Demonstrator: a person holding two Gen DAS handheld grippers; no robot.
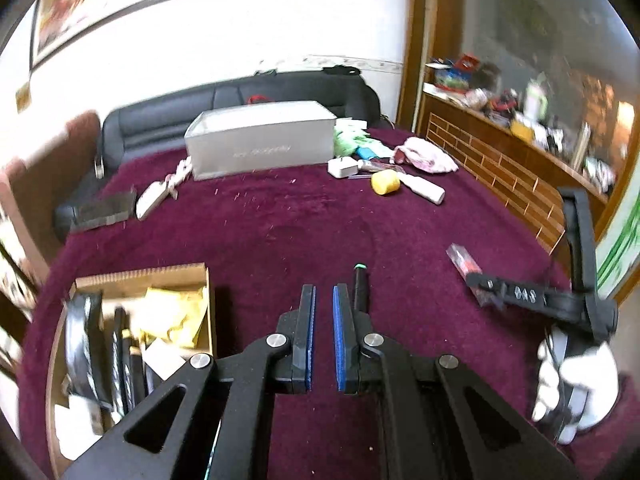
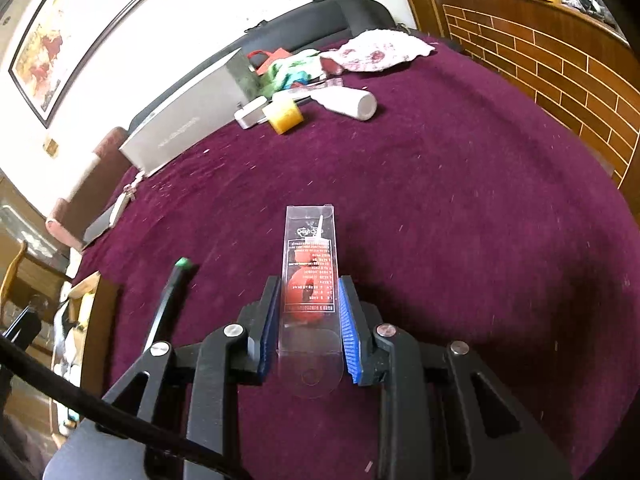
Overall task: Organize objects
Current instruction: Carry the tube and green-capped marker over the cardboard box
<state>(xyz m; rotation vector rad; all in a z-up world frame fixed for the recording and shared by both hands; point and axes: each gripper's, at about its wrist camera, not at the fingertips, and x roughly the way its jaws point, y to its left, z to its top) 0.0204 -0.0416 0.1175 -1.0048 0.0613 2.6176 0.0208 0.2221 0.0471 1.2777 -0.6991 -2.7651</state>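
The clear plastic blister pack with a red item inside [image 2: 310, 280] sits between your right gripper's [image 2: 308, 320] blue-padded fingers [image 2: 350, 332], which pinch it by its long edges; in your left wrist view the same pack [image 1: 464, 262] shows at the tip of that gripper, low over the maroon velvet tablecloth [image 1: 320, 224] at its right side. Your white-gloved right hand [image 1: 576, 384] grips the handle. Your left gripper [image 1: 324, 308] has its jaws pressed nearly together with nothing between the blue pads. Just beside its right finger lies a black pen with a green tip [image 1: 360, 284], resting on the cloth. To your left, at the table's edge, stands the open cardboard box [image 1: 176, 274], holding crumpled yellow paper, dark flat items and white packets. Well apart, toward the far side, stands a long silver-grey rectangular box [image 1: 260, 140]. Near its right end lie a yellow tape roll [image 1: 385, 182], a white cylindrical bottle on its side [image 1: 424, 188], a small white charger block [image 1: 342, 167] and a pink crumpled cloth [image 1: 426, 154].
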